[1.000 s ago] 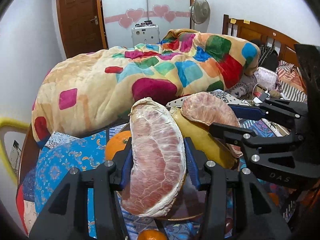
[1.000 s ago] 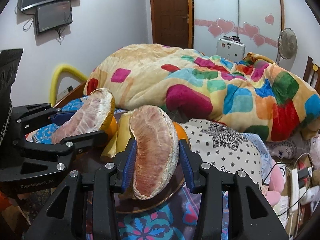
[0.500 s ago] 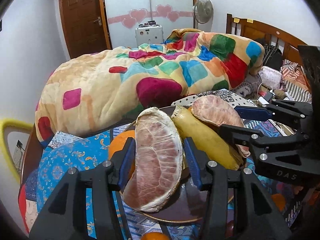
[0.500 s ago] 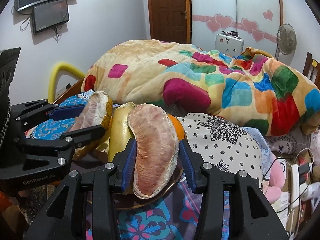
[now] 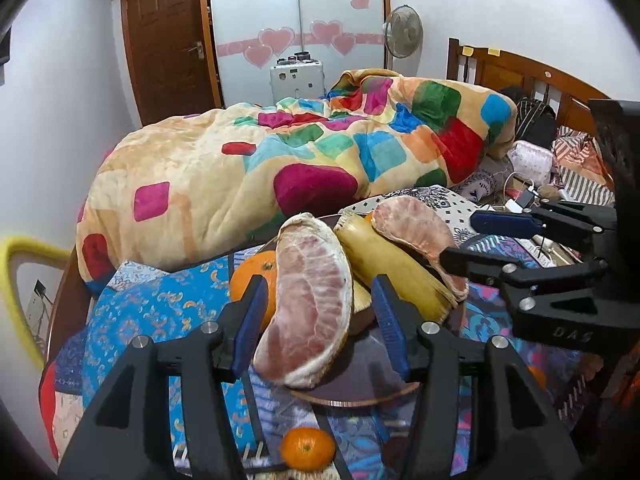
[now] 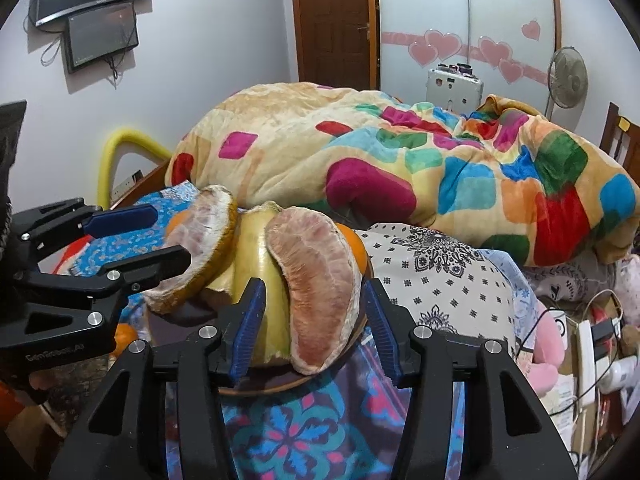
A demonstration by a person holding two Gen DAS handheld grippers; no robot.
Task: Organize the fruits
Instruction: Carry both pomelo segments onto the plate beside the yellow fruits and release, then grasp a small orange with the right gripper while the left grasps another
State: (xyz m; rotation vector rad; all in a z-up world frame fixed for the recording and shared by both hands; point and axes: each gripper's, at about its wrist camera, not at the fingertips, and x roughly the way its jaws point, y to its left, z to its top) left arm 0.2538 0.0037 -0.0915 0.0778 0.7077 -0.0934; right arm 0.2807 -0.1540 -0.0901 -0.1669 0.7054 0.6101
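Two peeled pink pomelo segments lean on a dark round plate point(image 5: 360, 384) against a yellow piece of rind point(image 5: 392, 264). One segment point(image 5: 312, 304) stands between the blue pads of my left gripper point(image 5: 318, 320). Those jaws are opening, and a gap shows at the right pad. The other segment point(image 6: 320, 280) stands between the pads of my right gripper point(image 6: 314, 320), also opening, with rind showing beside the left pad. Each gripper appears side-on in the other's view: right gripper point(image 5: 476, 240), left gripper point(image 6: 148, 238). An orange point(image 5: 256, 276) sits behind the segments.
A small mandarin point(image 5: 307, 448) lies on the patterned blue cloth point(image 5: 160, 304) in front of the plate. A bulky colourful blanket point(image 5: 320, 152) fills the bed behind. Cables and chargers point(image 6: 592, 340) clutter the right side. A yellow curved rail point(image 6: 120, 140) stands at the left.
Both pairs of jaws have widened off their pomelo segments, which now rest on the plate. The left gripper has drawn back a little, so more of the plate and a mandarin show.
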